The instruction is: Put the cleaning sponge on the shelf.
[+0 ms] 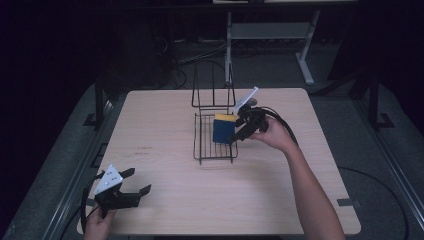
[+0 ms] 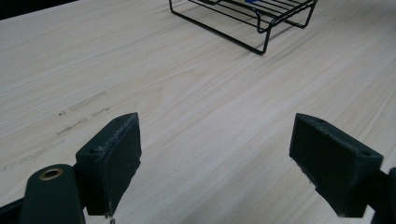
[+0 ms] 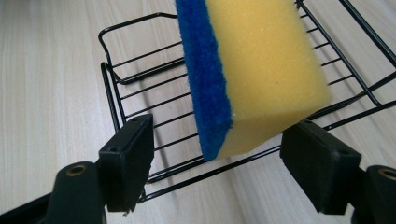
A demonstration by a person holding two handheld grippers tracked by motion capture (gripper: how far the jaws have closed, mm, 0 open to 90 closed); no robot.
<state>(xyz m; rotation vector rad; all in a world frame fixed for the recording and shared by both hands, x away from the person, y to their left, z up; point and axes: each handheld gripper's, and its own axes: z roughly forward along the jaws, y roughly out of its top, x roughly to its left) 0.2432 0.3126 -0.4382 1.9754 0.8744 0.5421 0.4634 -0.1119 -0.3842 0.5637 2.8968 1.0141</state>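
Note:
A yellow sponge with a blue scouring face (image 1: 223, 130) (image 3: 261, 70) stands on edge, tilted, in a black wire rack (image 1: 210, 150) (image 3: 110, 95) at the table's middle. My right gripper (image 1: 237, 129) (image 3: 219, 135) reaches in from the rack's right side, and the sponge's lower corner sits between its jaws. The left pad (image 3: 133, 158) is clear of the blue face. The other pad lies just below the yellow corner, so the gripper is open. My left gripper (image 1: 140, 181) (image 2: 217, 135) rests open near the table's front left corner with nothing between its jaws. The rack's near corner (image 2: 219, 31) lies ahead of it.
The rack has a tall wire back (image 1: 212, 90) rising at its far end. The wooden table (image 1: 165, 125) ends close to the left hand at the front and left. A white desk frame (image 1: 270, 30) stands on the dark floor beyond.

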